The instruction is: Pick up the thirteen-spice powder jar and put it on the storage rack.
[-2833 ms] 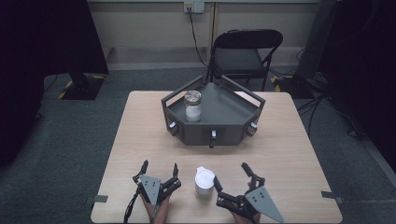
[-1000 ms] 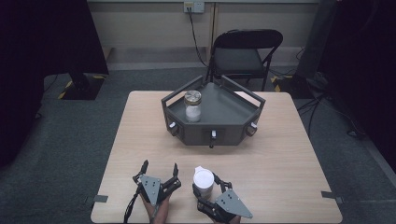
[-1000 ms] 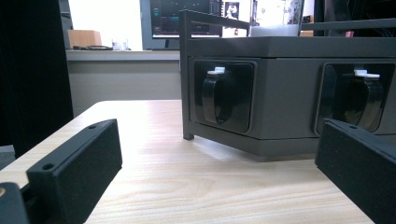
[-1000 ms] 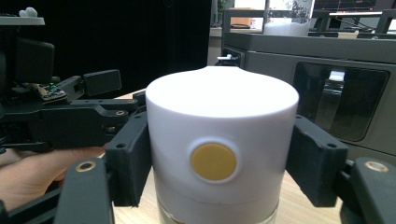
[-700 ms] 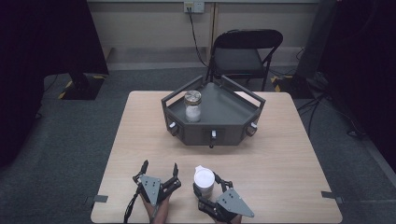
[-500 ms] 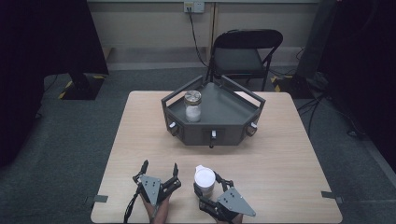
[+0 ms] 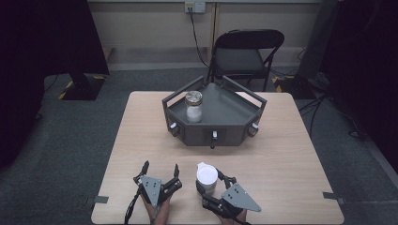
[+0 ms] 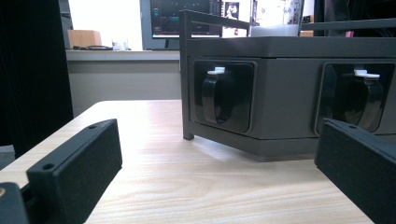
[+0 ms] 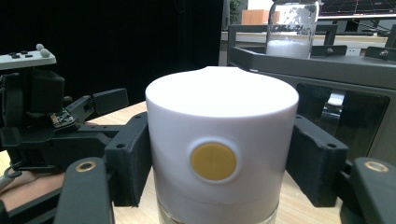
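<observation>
Two grippers ready: your right gripper [image 7: 210, 188] clamps the white-capped container [image 7: 206, 177] before the grey tray [image 7: 234, 133]; left gripper [image 7: 160, 170] gapes empty. Lift steadily next.

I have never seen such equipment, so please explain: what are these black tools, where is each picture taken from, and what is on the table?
A person holds one two-jaw gripper in each hand. The high view looks down on the wooden table; each gripper view rides on its own gripper. The left gripper rests open on the table, facing the grey tray-like stand, which carries a glass jar with white contents. The right gripper is shut on a white-capped container with a yellow dot; its pads press both sides. A folding chair stands behind the table.
</observation>
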`<action>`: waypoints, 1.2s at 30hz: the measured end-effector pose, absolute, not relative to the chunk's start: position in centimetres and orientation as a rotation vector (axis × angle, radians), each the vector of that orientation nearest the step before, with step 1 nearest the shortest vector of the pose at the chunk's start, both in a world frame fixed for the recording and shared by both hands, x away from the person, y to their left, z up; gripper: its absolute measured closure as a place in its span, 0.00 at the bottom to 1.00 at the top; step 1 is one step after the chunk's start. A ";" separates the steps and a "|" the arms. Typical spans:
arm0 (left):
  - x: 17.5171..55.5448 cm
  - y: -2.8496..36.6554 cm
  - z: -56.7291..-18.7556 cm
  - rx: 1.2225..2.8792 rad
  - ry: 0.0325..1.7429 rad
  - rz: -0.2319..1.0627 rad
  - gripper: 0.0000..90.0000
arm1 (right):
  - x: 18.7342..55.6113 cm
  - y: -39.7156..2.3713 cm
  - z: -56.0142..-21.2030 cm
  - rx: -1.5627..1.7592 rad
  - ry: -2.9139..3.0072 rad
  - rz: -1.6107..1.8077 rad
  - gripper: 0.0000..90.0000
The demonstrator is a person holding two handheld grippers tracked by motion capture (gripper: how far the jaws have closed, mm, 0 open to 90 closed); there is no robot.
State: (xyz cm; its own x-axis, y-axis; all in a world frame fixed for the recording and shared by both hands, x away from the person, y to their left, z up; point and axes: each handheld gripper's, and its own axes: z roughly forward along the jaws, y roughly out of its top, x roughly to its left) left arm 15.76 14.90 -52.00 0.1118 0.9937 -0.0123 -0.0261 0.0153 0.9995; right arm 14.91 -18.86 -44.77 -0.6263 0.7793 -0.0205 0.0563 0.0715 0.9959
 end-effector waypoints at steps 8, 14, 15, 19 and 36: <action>15.8 14.9 -52.0 1.230 1.113 1.128 0.00 | 15.9 -19.2 -43.7 0.799 1.776 1.621 0.33; 15.8 14.9 -52.0 1.231 1.113 1.128 0.00 | 16.9 -20.0 -42.8 0.774 1.783 1.642 0.33; 15.8 14.9 -52.0 1.230 1.113 1.128 0.00 | 17.1 -20.2 -42.7 0.770 1.784 1.648 0.33; 15.8 14.9 -52.0 1.230 1.112 1.129 0.00 | 17.7 -20.6 -41.8 0.750 1.781 1.647 0.33; 15.8 14.9 -52.0 1.230 1.113 1.128 0.00 | 21.6 -22.0 -38.3 0.765 1.714 1.635 0.33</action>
